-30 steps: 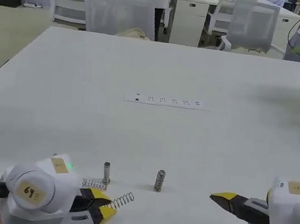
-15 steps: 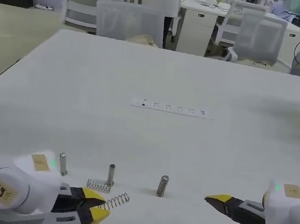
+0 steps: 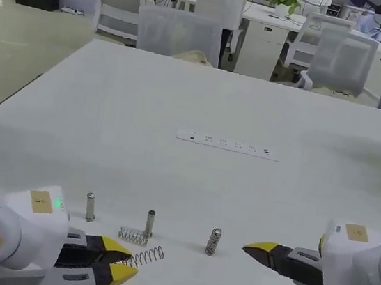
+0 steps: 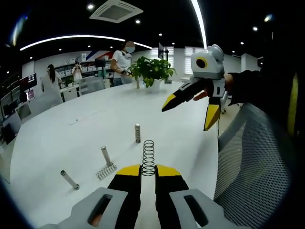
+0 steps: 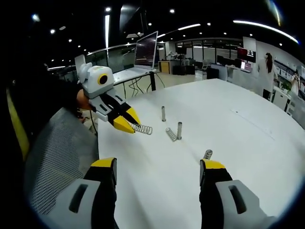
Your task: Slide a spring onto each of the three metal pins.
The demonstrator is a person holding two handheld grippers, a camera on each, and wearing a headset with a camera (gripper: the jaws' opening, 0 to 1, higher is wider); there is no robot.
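The left gripper (image 4: 148, 168) has its yellow-tipped jaws closed almost together on one end of the held spring (image 4: 148, 153). The rest of that spring sticks straight out ahead of the tips, toward the pins. Whether its free end touches the table cannot be told.

The right gripper (image 5: 158, 164) has its jaws spread wide and nothing between them. It sits low over the table (image 3: 183, 92), off to the right of the pins, with its tips turned toward them.

Just beyond the held spring, three metal pins stand upright in a row near the table's front edge. The right pin (image 3: 215, 233) has the fitted spring (image 3: 213, 244) coiled around its shaft, with only its head showing above. The middle pin (image 3: 150, 221) is bare. The loose spring (image 3: 133, 236) lies flat on the table with one end at that pin's foot. The left pin (image 3: 90, 206) is also bare and stands close to the left gripper's body.

Farther back, a white power strip (image 3: 227, 144) lies flat at the middle of the table.
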